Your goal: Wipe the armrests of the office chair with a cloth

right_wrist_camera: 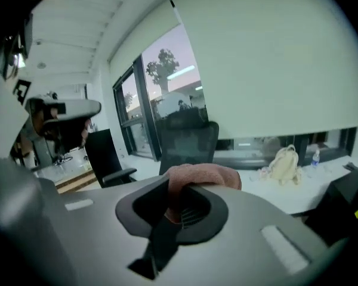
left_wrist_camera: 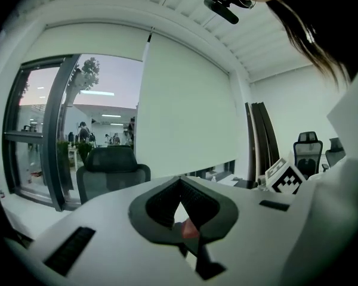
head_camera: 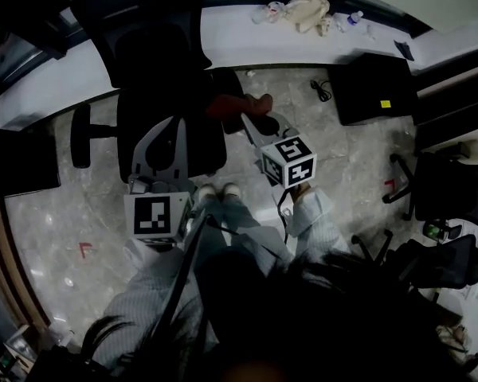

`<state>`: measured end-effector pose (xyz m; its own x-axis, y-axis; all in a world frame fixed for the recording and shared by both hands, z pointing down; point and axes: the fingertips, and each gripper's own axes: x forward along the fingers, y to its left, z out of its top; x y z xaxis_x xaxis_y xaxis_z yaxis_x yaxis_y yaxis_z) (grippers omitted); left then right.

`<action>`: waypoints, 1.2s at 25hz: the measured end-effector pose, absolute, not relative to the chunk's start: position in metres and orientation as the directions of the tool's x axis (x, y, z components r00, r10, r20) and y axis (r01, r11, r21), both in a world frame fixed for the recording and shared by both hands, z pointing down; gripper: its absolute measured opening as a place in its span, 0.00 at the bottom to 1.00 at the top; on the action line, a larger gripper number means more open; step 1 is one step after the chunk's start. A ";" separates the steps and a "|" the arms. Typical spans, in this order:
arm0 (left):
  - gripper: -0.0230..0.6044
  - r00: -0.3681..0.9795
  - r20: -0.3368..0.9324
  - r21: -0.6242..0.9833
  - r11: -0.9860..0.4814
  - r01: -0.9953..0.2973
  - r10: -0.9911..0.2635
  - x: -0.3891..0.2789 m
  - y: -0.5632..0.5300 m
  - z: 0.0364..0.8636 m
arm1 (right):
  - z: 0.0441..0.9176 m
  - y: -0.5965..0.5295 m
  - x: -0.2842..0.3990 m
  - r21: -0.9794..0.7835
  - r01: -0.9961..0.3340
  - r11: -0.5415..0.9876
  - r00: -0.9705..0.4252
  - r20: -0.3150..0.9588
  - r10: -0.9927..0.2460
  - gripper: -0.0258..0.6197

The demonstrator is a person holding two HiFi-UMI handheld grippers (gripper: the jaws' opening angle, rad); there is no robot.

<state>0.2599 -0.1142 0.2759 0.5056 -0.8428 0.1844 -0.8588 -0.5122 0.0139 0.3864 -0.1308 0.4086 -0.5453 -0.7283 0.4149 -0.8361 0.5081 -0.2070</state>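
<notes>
In the head view we see the black mesh office chair point(head_camera: 171, 94) on the grey marbled floor point(head_camera: 56, 229). The left gripper point(head_camera: 174, 130) is over the seat, and the right gripper point(head_camera: 251, 118) is at the seat's right edge with the reddish-pink towelling cloth point(head_camera: 235, 104). In the left gripper view, we find its jaws together at their tips. In the right gripper view, the jaws are clamped on the cloth, which bunches above them
</notes>
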 end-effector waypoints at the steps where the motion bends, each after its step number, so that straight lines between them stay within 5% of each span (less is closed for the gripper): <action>1: 0.04 0.510 0.168 0.014 -0.515 -0.857 -0.844 0.261 -0.110 0.262 | 0.376 -0.124 0.385 -0.192 -0.832 0.520 -0.553 0.360 -0.752 0.08; 7: 0.04 0.529 0.060 -0.026 -0.531 -0.847 -0.846 0.272 -0.079 0.202 | 0.219 -0.070 0.396 -0.052 -0.858 0.511 -0.514 0.059 -0.856 0.08; 17: 0.04 0.422 0.057 -0.029 -0.424 -0.905 -0.905 0.240 -0.060 0.197 | 0.188 -0.056 0.392 -0.060 -0.835 0.546 -0.546 -0.025 -0.837 0.08; 25: 0.04 0.152 0.062 -0.049 -0.155 -0.987 -0.986 0.082 -0.051 0.200 | 0.200 -0.067 0.247 -0.103 -0.682 0.724 -0.727 -0.001 -0.686 0.08; 30: 0.04 0.097 0.086 -0.067 -0.102 -0.992 -0.992 -0.032 -0.044 0.215 | 0.225 -0.070 0.129 -0.124 -0.638 0.760 -0.768 0.038 -0.639 0.08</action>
